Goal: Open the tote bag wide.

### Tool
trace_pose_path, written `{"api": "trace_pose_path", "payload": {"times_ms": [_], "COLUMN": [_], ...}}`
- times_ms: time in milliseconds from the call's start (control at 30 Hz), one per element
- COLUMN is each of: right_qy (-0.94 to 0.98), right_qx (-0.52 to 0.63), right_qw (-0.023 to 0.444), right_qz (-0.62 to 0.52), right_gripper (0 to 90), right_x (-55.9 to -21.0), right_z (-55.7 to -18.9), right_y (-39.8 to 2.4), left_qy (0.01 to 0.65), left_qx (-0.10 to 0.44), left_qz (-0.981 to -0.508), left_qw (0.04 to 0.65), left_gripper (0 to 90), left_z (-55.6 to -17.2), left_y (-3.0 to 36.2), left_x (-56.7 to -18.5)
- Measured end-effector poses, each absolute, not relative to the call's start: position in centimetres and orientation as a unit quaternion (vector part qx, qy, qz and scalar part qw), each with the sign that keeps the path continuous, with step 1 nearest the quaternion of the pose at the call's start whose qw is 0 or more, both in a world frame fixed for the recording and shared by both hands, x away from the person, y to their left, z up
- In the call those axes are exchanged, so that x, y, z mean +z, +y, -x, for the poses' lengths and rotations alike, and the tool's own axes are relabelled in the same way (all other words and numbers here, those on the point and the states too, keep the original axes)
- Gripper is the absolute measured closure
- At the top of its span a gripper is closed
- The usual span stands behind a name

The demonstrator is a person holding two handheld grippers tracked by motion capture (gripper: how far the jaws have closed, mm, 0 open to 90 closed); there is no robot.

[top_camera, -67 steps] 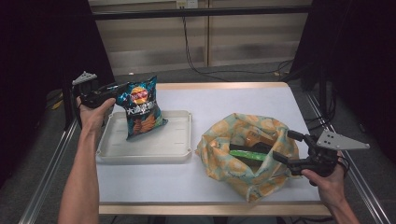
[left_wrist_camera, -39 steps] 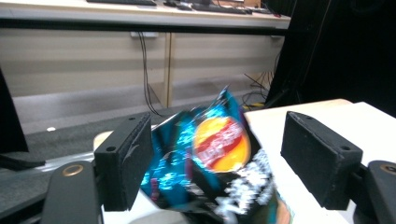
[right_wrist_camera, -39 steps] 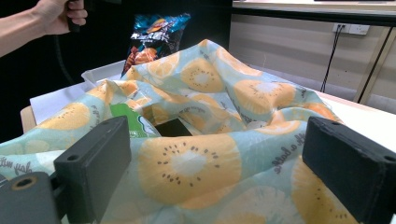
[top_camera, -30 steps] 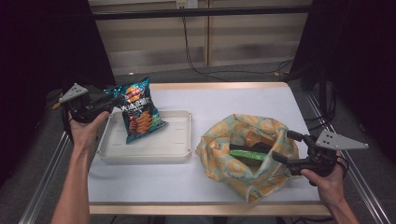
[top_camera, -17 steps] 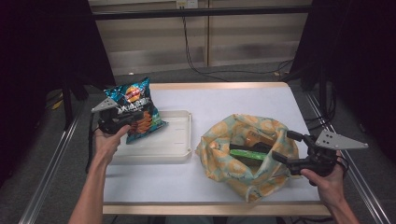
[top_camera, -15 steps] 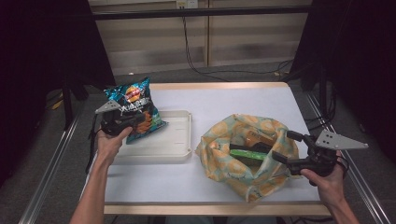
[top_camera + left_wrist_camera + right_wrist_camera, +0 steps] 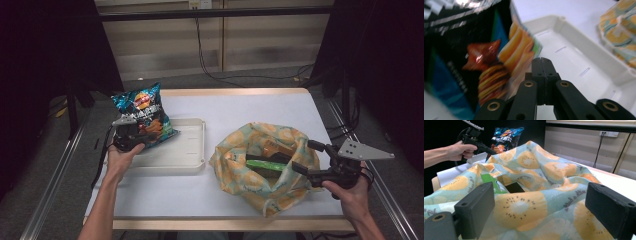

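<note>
A: From the high view, your left claw [image 7: 134, 136] sits at the lower edge of the chip bag [image 7: 142, 112], which stands propped at the left end of the tray [image 7: 192, 150] on the worktop [image 7: 250, 107]. Your right claw [image 7: 305, 157] is at the rim of the cloth bag [image 7: 250, 150], with a green packet [image 7: 265, 164] lying inside.

B: Does the left one have the chips?

A: In the left gripper view your jaws are pressed flat together, and the chip bag [image 7: 474, 57] lies just beside them on the left, not between them. The tray [image 7: 584, 60] runs off to the right. So closed on nothing, I'd say.

B: And the right?

A: In the right gripper view your jaws stand wide, the cloth bag [image 7: 536, 202] spread between them without being pinched. Your left hand [image 7: 461, 150] shows far off by the chips.

B: Progress?

A: One bag reached the tray; the rest, like the packet, looks unpacked as yet.
</note>
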State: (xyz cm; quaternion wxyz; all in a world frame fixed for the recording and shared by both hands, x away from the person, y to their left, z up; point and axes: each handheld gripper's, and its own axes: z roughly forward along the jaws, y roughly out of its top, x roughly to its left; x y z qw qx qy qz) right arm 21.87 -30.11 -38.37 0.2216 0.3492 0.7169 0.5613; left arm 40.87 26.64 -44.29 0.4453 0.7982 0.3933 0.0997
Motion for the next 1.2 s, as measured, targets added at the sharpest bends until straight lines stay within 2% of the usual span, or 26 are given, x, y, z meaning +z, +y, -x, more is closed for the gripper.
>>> {"api": "trace_pose_path", "payload": {"times_ms": [100,200,567,1100,1200], "right_qy": [0.716,0.717,0.717,0.718,0.718], "right_qx": [0.563,0.561,0.563,0.56,0.56], "right_qw": [0.22,0.221,0.22,0.22,0.221], "right_qz": [-0.349,-0.349,-0.348,-0.35,-0.35], "right_gripper": [8.5,8.5,8.5,8.5,8.5], "right_x": [-38.3,-38.3,-38.4,-38.5,-38.4], "right_z": [-21.8,-21.8,-21.8,-21.9,-21.9], "right_y": [-30.2,-30.2,-30.2,-30.0,-30.0], "left_qy": [0.412,0.422,0.452,0.482,0.479], "left_qx": [0.097,0.091,0.109,0.104,0.107], "left_qz": [-0.801,-0.795,-0.795,-0.779,-0.781], "left_qw": [0.423,0.426,0.39,0.388,0.387], "left_gripper": [90.0,90.0,90.0,90.0,87.7], "left_z": [-41.1,-41.5,-41.7,-41.9,-41.7], "left_y": [27.1,27.7,29.5,31.1,31.0], "left_x": [-45.0,-45.2,-45.3,-46.2,-46.2]}}
